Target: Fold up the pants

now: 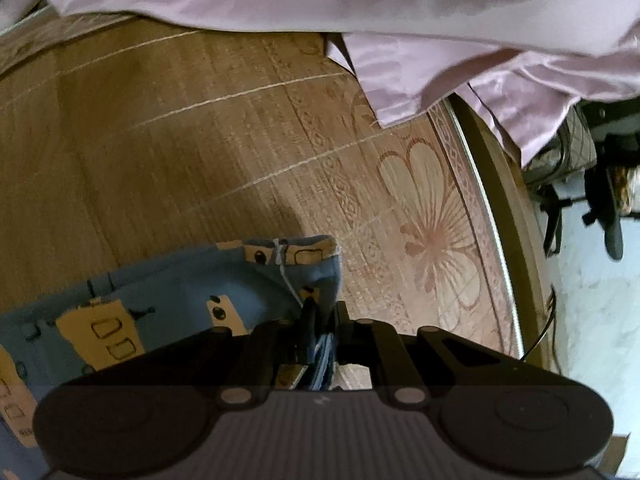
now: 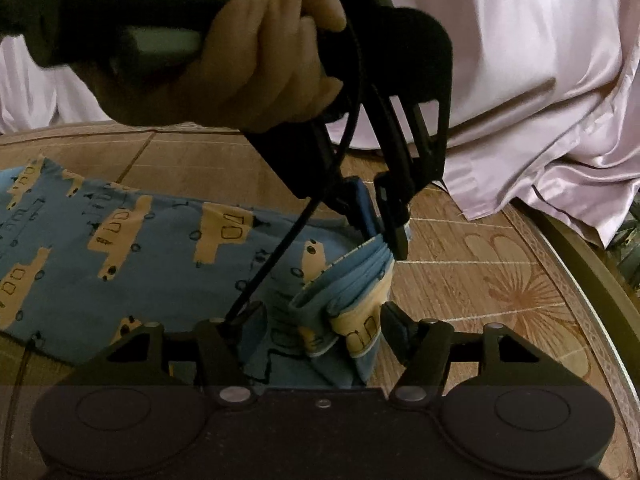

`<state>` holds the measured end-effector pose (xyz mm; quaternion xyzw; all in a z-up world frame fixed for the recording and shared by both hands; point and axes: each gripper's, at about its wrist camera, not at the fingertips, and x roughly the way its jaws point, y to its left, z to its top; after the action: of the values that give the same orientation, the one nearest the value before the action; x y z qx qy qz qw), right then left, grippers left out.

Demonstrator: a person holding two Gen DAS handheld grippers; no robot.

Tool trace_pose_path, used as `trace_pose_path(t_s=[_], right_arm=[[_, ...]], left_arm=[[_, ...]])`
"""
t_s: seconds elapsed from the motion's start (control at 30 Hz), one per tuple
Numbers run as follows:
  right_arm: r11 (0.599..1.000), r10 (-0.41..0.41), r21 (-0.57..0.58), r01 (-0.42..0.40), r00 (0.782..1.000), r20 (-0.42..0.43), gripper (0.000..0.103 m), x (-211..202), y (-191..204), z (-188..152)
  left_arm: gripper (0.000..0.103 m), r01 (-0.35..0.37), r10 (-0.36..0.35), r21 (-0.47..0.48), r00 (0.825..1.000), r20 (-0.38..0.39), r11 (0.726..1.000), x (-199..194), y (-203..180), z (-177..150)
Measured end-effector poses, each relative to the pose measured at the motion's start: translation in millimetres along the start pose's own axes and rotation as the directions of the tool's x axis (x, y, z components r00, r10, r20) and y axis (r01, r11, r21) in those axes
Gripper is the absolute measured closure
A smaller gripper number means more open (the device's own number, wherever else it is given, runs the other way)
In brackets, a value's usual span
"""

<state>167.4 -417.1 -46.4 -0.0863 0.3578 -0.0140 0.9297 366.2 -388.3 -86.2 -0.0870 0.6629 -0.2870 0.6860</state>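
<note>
the pants (image 2: pixel 132 248) lie near the mat's (image 2: pixel 480 280) edge, partly folded. my left claw (image 2: pixel 384 220) pinches the stacked waistband; my right claw (image 2: pixel 324 320) stands open around it. final folds remain, i think.

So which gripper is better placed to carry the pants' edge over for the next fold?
Left, probably. The left gripper is already shut on the layered edge of the pants, lifting it off the mat. The right gripper is open, its fingers either side of the fabric, gripping nothing.
</note>
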Motion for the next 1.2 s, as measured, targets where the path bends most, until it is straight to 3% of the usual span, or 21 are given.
trace_pose_path(t_s=[0.07, 0.13, 0.2, 0.47, 0.77, 0.97, 1.2], right_arm=[[1.0, -0.012, -0.004, 0.012, 1.0, 0.008, 0.039, 0, 0, 0], [1.0, -0.019, 0.004, 0.019, 1.0, 0.024, 0.047, -3, -2, 1], [0.999, -0.031, 0.019, 0.03, 0.998, 0.048, 0.062, -8, -5, 1], [0.999, -0.032, -0.007, 0.034, 0.983, 0.18, 0.079, -32, 0, 3], [0.985, 0.045, -0.173, 0.012, 0.946, 0.322, 0.086, -65, 45, 9], [0.964, 0.111, -0.266, -0.031, 0.95, 0.292, 0.087, -78, 90, 0], [0.92, 0.194, -0.374, -0.115, 0.964, 0.181, 0.089, -65, 134, -14]], left_arm=[[0.094, 0.011, -0.011, -0.02, 1.0, 0.007, 1.0, -3, 1, -1], [0.094, 0.019, -0.019, -0.029, 1.0, 0.016, 0.999, -8, 1, -2], [0.094, 0.027, -0.027, -0.026, 0.999, 0.028, 0.999, -15, 1, -4], [0.094, 0.087, -0.085, -0.012, 0.992, 0.094, 0.996, -58, 12, -17], [0.094, 0.148, -0.142, -0.018, 0.974, 0.176, 0.989, -121, 65, -50], [0.094, 0.102, -0.107, 0.033, 0.975, 0.196, 0.994, -140, 105, -88], [0.094, 0.005, -0.022, 0.077, 0.976, 0.219, 0.997, -126, 156, -120]])
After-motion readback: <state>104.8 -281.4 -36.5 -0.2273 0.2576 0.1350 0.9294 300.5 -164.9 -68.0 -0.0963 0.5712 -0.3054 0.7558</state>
